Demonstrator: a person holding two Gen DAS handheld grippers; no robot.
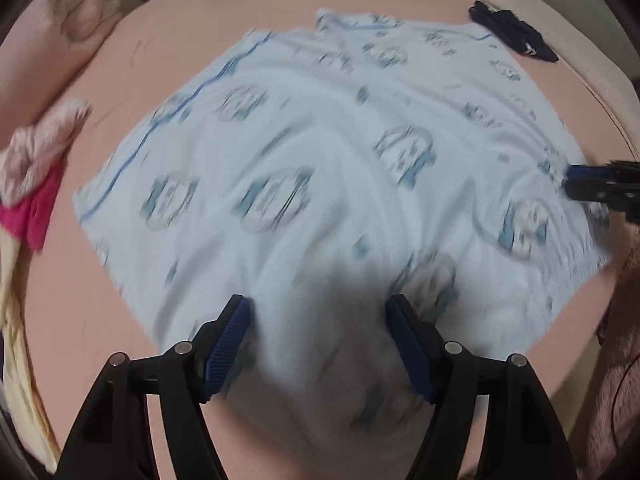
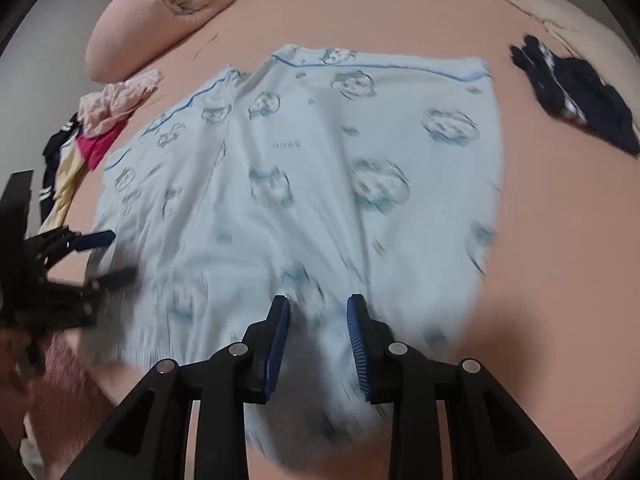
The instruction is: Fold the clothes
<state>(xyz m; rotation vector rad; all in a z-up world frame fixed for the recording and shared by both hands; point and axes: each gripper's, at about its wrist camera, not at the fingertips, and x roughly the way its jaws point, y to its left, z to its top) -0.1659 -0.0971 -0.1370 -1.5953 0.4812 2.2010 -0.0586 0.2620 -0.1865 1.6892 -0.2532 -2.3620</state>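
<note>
A light blue garment [image 1: 320, 152] [image 2: 320, 168] printed with cartoon faces lies spread on the peach bed sheet [image 1: 92, 300] [image 2: 560, 248]. My left gripper [image 1: 317, 304] hovers over its near edge, jaws wide apart; the cloth lies under them and the pads do not press it. It also shows at the left of the right wrist view [image 2: 110, 258]. My right gripper [image 2: 319, 300] has a bunch of the blue cloth pinched between its pads. In the left wrist view this gripper [image 1: 568, 184] sits at the garment's right edge, and wrinkles run toward it.
A dark navy garment [image 1: 516, 36] [image 2: 576, 92] lies at the far right of the bed. A pile of pink and magenta clothes [image 1: 36, 168] [image 2: 116, 104] and a rolled pink quilt [image 1: 76, 12] [image 2: 168, 4] sit on the left. A fuzzy pink sleeve [image 2: 60, 380] is behind the left gripper.
</note>
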